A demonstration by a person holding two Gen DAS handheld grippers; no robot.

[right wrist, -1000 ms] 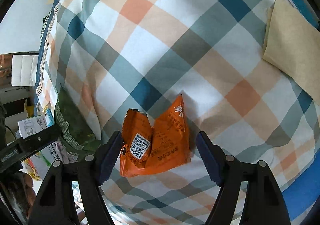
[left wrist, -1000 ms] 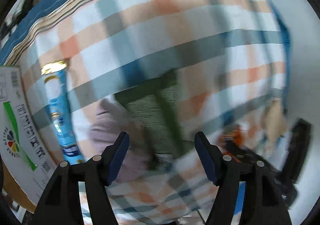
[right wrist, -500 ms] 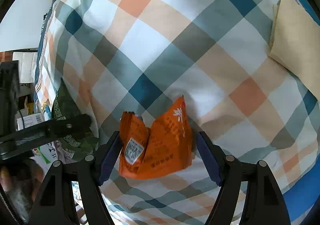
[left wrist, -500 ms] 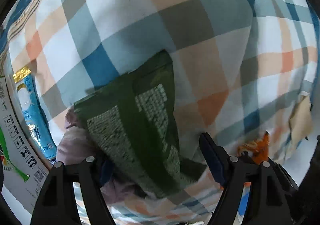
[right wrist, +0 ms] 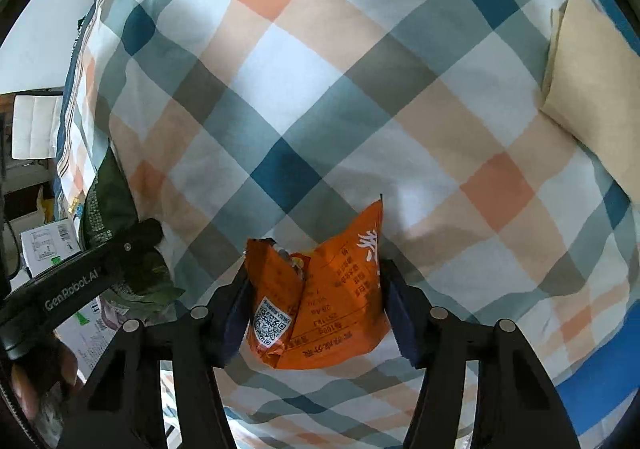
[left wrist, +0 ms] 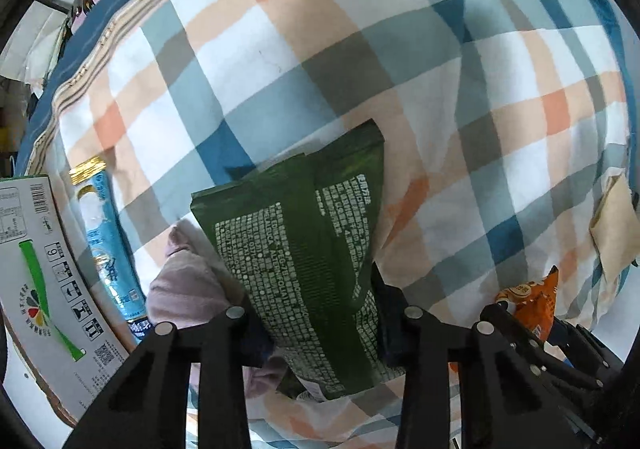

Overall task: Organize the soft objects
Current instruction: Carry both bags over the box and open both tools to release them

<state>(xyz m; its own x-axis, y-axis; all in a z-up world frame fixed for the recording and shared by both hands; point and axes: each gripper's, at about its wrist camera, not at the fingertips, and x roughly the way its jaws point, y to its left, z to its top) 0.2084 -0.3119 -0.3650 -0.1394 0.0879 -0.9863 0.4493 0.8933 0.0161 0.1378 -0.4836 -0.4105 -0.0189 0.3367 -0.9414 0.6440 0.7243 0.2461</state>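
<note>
Packets lie on a plaid bedsheet point(right wrist: 340, 97). Left gripper point(left wrist: 316, 313) has its jaws clamped on a dark green packet point(left wrist: 312, 249) covered in fine white print, which rests partly over a mauve cloth point(left wrist: 184, 289). Right gripper point(right wrist: 316, 301) has its jaws pressed against a crumpled orange packet point(right wrist: 320, 297) bearing a QR code, near the bed's near edge.

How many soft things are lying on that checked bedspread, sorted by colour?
Green packet: 1
Orange packet: 1
Blue packet: 1
Pinkish cloth bundle: 1
Tan cushion: 1
Total: 5
The left gripper straddles the green one, the right gripper the orange one.
</note>
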